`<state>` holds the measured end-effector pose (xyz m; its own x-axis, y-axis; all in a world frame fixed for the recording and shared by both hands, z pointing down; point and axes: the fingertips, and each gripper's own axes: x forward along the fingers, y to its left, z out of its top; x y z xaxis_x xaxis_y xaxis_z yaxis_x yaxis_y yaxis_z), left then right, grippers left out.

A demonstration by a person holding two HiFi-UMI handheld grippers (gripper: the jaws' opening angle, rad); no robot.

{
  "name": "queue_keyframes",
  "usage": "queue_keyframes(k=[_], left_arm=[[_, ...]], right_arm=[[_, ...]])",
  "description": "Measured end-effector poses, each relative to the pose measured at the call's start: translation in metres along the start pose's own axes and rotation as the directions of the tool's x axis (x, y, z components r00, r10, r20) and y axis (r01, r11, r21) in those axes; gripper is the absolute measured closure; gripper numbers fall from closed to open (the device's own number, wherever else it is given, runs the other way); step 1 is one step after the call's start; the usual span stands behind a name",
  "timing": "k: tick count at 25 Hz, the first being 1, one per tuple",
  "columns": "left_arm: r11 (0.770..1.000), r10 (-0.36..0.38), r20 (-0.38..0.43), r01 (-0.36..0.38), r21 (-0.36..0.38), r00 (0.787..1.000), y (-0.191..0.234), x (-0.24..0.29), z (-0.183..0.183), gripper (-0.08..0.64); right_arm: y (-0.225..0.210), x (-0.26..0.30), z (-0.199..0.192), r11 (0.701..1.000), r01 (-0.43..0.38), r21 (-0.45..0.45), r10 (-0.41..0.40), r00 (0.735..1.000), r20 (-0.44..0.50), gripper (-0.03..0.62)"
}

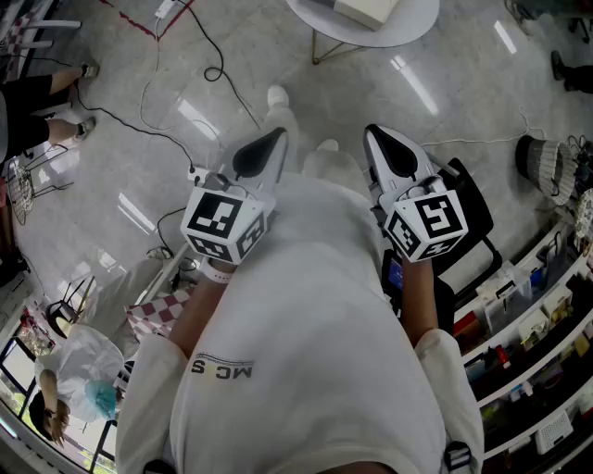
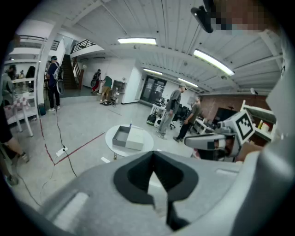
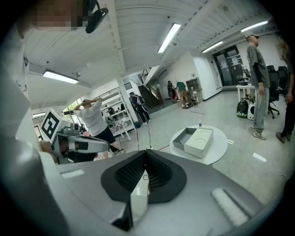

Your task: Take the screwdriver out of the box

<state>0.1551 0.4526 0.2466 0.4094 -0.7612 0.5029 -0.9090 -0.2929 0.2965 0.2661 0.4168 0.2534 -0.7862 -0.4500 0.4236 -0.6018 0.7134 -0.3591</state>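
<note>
At the far left, a black cable (image 1: 139, 125) is seen trailing over the pale floor (image 1: 111, 176). The left gripper (image 1: 271, 143) is held close against the person's white shirt (image 1: 306, 305), pointing toward the far side of the room. In the left gripper view its jaws are clenched tip to tip, with nothing gripped between them (image 2: 153, 154). Just beside it, to the right, the right gripper (image 1: 382, 141) is held level with it and apart from it. Its jaws are likewise pressed together and empty (image 3: 145, 154). Far ahead, between the two grippers, a round white worktop (image 1: 408, 28) is seen, well apart from both. The box (image 3: 196, 139) is set on that worktop, lying open, grey on one side and white on the other. The screwdriver cannot be made out in the box at this range. At the far right, crowded shelves (image 1: 528, 324) are seen along the wall.
</note>
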Motion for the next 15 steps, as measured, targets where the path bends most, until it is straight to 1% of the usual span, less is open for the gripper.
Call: queue_keyframes(k=[3,6,12,13,15], left_arm=[[1.000,-0.011,-0.004,0.011,0.004,1.000,-0.019,-0.016,0.000,0.558],[1.000,-0.024,0.001,0.024,0.011,1.000,-0.023,-0.026,0.005,0.558],[0.997,-0.070,0.000,0.070,0.031,0.998,0.002,-0.043,0.008,0.558],[0.996,-0.078,-0.002,0.078,0.038,0.997,0.008,-0.045,0.009,0.558],[0.995,-0.089,-0.002,0.089,0.054,0.996,0.027,-0.055,0.012,0.558]], right_arm=[[0.022,-0.021,-0.002,1.000,-0.012,-0.006,0.012,1.000,-0.001,0.590],[0.038,-0.030,0.000,0.999,0.008,-0.038,-0.008,1.000,0.000,0.590],[0.065,-0.008,0.002,0.999,0.029,-0.032,-0.029,1.000,0.005,0.591],[0.067,-0.003,0.004,0.999,0.037,-0.019,-0.037,0.999,0.014,0.591],[0.073,0.008,0.009,0.998,0.056,0.041,-0.058,0.997,0.048,0.591]])
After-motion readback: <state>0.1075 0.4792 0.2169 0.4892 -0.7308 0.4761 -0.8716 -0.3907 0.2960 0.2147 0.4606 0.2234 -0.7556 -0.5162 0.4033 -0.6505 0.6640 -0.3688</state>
